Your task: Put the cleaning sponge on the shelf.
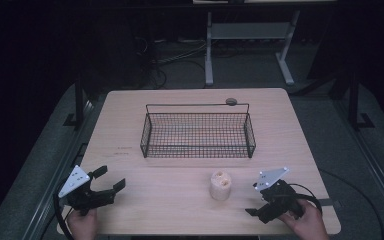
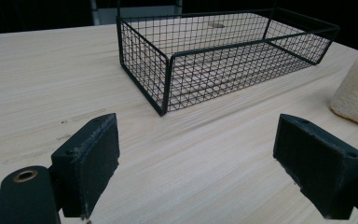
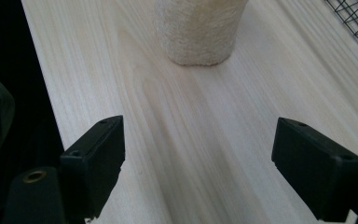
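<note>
The loofah chunk (image 1: 220, 185) is stood upright on the counter (image 1: 130, 125), near the front edge and a bit right of the middle, with the right tool (image 1: 260, 206) just off to its right and the wire basket (image 1: 198, 135) sitting behind it. It looks like a pale, fibrous cylinder with holes showing in the top face, so it's probably very light, springy and rough rather than slick; nothing fragile about it, though a hard squeeze would likely just squash it and a nudge could tip it over. The safest grab is judged to be across the round sides around mid-height, with the pads set on opposite flanks. In the right gripper view the loofah chunk (image 3: 199, 30) is seen straight ahead of the right tool, jaws spread wide and nothing between them, apart from the thing for now. The left tool (image 1: 100, 187) is parked at the front left corner, also spread wide and pinching nothing. The wire basket (image 2: 168, 70) is seen with only bare mesh inside; a small dark round thing (image 1: 231, 102) is perched at its back rail.
</note>
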A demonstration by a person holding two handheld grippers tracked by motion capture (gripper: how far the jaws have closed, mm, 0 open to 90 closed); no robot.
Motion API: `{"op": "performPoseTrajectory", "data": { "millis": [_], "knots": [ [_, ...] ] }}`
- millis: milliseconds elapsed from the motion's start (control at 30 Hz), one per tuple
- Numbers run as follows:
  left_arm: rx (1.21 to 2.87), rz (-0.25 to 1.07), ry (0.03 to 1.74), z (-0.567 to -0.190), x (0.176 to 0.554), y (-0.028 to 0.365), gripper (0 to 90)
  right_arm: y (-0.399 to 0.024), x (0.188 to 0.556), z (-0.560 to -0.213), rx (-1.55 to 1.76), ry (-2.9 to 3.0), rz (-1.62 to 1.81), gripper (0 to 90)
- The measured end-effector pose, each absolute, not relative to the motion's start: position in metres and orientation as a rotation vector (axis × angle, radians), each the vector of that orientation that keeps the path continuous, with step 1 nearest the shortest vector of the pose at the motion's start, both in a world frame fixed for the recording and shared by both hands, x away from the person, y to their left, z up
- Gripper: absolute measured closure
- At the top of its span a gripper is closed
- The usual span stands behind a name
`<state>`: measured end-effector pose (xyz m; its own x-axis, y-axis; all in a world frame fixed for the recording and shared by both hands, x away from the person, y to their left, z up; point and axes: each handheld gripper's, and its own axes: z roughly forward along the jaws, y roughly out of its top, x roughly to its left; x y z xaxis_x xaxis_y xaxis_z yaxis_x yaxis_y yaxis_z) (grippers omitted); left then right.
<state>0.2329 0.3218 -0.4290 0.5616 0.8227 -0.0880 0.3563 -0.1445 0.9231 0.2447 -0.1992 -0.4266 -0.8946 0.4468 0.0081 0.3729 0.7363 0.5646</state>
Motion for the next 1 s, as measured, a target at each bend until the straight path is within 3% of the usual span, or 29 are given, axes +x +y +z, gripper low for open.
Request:
{"op": "performPoseTrajectory", "data": {
  "millis": [1000],
  "knots": [
    [1.739,0.551,0.984,-0.429,0.232,0.323,13.8,-0.160,0.267,-0.407,0.511,2.870,0.846,16.5]
  ]
}}
